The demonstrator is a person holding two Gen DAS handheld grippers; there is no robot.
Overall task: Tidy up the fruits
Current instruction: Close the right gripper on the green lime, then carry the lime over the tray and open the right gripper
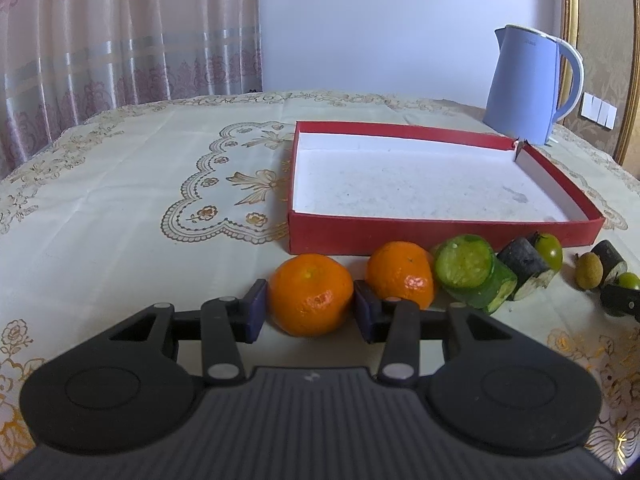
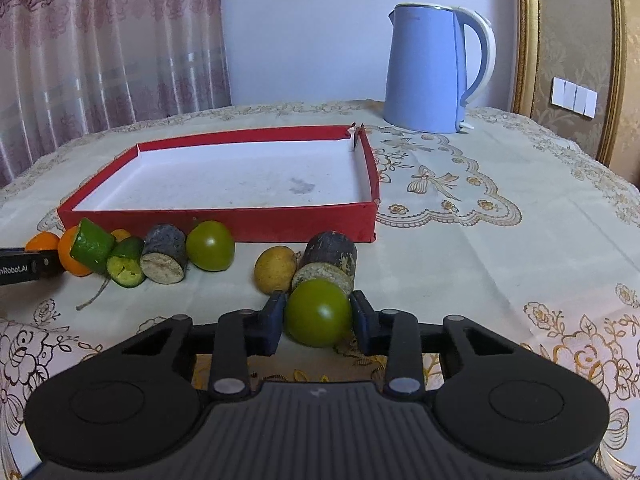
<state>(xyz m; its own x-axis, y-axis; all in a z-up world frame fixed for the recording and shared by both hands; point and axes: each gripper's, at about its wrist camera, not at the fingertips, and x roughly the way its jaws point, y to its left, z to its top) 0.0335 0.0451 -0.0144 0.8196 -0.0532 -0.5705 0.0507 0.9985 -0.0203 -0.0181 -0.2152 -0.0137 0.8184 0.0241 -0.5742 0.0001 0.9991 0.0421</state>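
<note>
Your left gripper (image 1: 310,312) hugs the round orange tangerine (image 1: 310,294), your right gripper (image 2: 318,318) seemingly squeezes the round green fruit (image 2: 318,312) at lower middle; lift crooked and either rolls away.

I saw the fruits (image 2: 210,251) lined up before the tray (image 2: 224,220); the kettle (image 2: 428,68) stood behind, upper right.

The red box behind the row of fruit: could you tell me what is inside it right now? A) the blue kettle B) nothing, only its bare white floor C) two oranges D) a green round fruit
B: both wrist views show the red box with only its bare white floor, while the orange and the green round fruit sit in front of it on the tablecloth.
</note>
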